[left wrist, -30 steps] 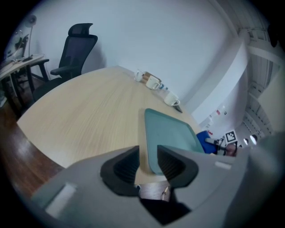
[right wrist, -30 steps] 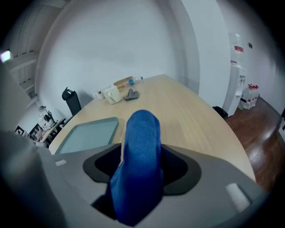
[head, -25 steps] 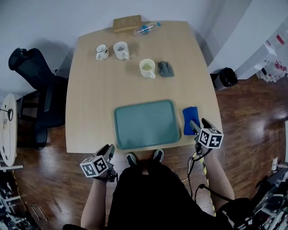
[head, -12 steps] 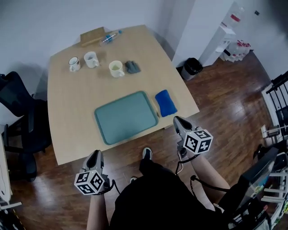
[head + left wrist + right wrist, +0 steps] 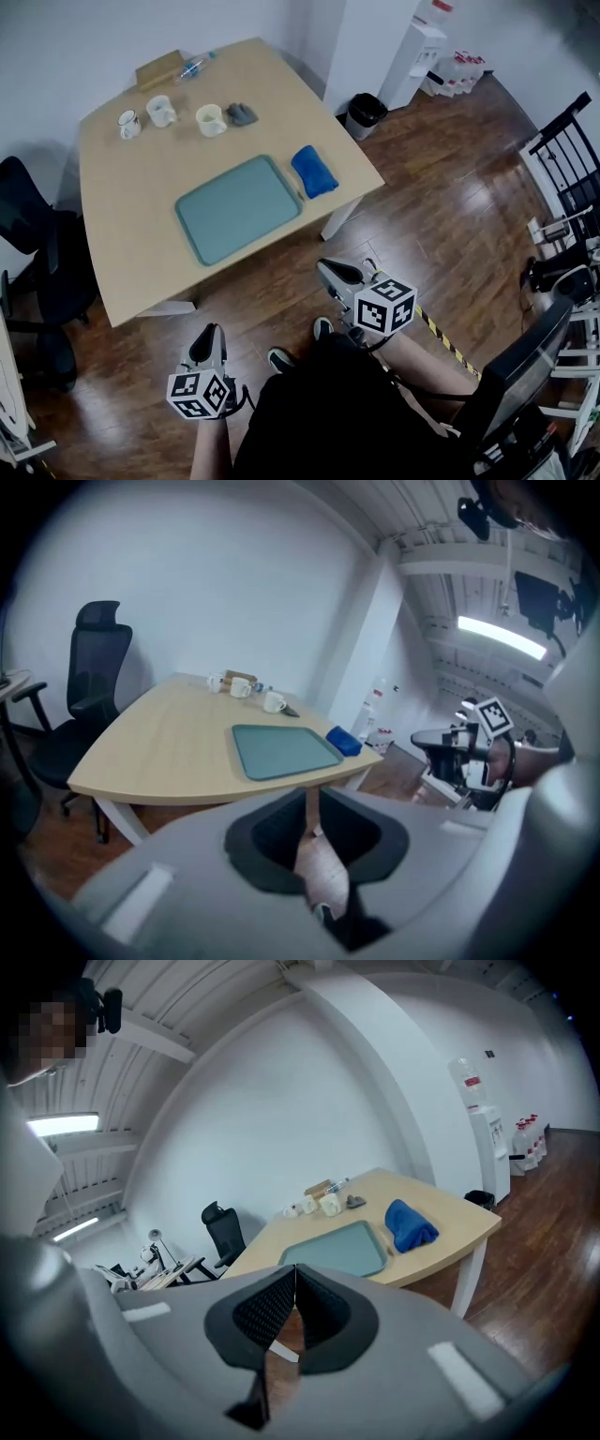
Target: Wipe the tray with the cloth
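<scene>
Tray [image 5: 239, 208]: teal, rectangular with rounded corners, lying flat on the pale wood surface [image 5: 131, 234] near its front edge; nothing rests in it

Cloth [image 5: 314, 171]: blue, folded into a thick wad, just beside the tray's right short end, on the surface and not on the tray; no tool touches it

Left tool [image 5: 312, 794]: jaws have just been closing; in the left gripper view a narrow slit is left between the dark pads, with only floor showing through, so it grips nothing. In the head view it is held over the wooden floor [image 5: 412, 206], well apart from the tray on its near side, and points toward it

Right tool [image 5: 294, 1271]: pads meet with no gap in the right gripper view, clamped on nothing. It is also held off the surface, well apart from the tray to the near right, and aims back at the tray and cloth

Beyond the tray's far long side:
- three mugs in a loose row, two white ones [image 5: 129, 123] [image 5: 161, 111] and a cream one [image 5: 210, 119]
- a small grey crumpled item [image 5: 242, 114] just beside the cream mug; what it is I cannot tell
- further still from the tray, at the far edge, a wooden block [image 5: 157, 69] with a plastic bottle [image 5: 192, 67] lying beside it

Left of the tray, off the surface: black office chair [image 5: 37, 272]

Beyond the tray's right end, on the floor: black bin [image 5: 361, 114]
</scene>
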Action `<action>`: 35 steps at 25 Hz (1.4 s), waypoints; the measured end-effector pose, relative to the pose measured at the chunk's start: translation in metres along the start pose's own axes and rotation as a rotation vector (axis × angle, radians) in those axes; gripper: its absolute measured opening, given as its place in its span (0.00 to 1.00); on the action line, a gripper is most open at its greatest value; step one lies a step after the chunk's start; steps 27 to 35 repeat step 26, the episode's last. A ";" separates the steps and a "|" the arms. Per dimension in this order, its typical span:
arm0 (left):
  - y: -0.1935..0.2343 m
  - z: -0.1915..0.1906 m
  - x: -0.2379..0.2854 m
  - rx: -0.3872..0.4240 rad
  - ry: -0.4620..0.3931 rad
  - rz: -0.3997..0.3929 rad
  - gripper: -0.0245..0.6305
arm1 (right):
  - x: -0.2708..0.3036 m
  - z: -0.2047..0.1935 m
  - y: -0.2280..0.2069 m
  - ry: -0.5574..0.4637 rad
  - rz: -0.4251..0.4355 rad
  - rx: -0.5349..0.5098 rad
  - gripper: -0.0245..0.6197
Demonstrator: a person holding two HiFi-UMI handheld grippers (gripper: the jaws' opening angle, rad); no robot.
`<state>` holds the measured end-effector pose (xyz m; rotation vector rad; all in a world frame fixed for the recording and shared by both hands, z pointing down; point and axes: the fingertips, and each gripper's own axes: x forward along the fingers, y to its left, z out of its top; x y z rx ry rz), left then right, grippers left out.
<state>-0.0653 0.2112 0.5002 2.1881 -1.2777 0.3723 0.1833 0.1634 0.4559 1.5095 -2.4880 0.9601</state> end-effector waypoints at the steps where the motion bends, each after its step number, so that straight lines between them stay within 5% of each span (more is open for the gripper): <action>1: -0.004 0.005 -0.001 0.006 -0.014 0.002 0.11 | -0.002 0.001 0.001 -0.003 0.008 -0.009 0.05; 6: -0.032 0.023 0.001 -0.015 -0.077 0.025 0.11 | -0.009 0.010 0.007 0.009 0.097 -0.057 0.05; 13: -0.106 0.013 0.024 0.031 -0.052 -0.031 0.11 | -0.044 0.003 -0.017 0.027 0.126 -0.097 0.05; 35: -0.099 0.020 0.006 0.029 -0.082 0.020 0.11 | -0.040 0.001 0.005 0.051 0.178 -0.160 0.05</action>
